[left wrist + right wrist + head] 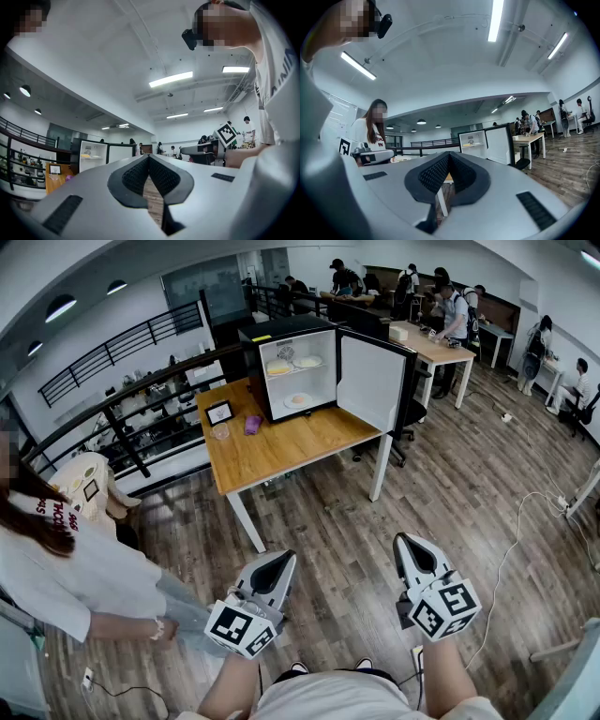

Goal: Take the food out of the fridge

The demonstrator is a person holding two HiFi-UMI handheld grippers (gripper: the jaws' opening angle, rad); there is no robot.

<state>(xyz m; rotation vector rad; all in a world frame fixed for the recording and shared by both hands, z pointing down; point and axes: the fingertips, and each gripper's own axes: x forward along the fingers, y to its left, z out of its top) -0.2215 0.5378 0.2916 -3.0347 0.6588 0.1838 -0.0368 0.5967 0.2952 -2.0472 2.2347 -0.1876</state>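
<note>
both jaws are pressed together and empty, left gripper [283,559] and right gripper [406,541] well short of the mini fridge [270,334] on the surface [281,451]. the plated food [279,367] sits on its shelves. if i reach in without spreading the jaws i'd shove a plate, and the open door [370,381] could snag my right gripper.

Person in a white shirt [66,568] is standing at 8 o'clock, a wooden table [281,451] at 12 o'clock is carrying a small framed picture [219,412], a clear dish [221,432] and a purple object [252,425], and a white cable [511,549] is trailing over the floor at 3 o'clock.
</note>
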